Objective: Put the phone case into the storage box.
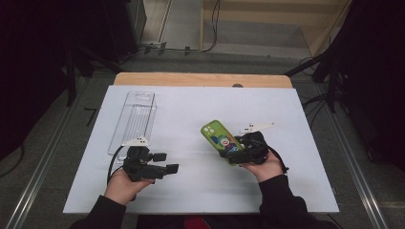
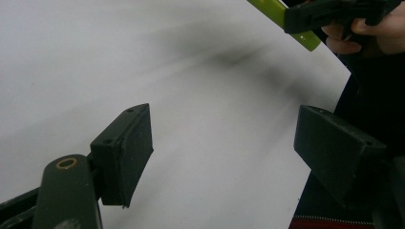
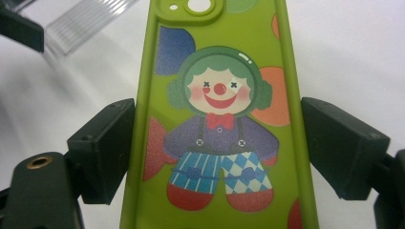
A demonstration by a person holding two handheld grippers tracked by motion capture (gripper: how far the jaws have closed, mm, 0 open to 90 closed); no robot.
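Right hand-held gripper point(image 3: 217, 157) only pinches the green phone case point(image 3: 217, 119) by its edges, left hand-held gripper point(image 2: 224, 157) beside it open and empty, so it could easily slip onto the bench point(image 1: 191, 109).

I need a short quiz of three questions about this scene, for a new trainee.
1. True or false: the right gripper holds the green phone case.
2. What is between the pads of the left gripper? A) the phone case B) nothing C) a cable
3. On which side of the table, in the high view, does the clear plastic box lie?

Key: 1 true; 2 B; 3 left.
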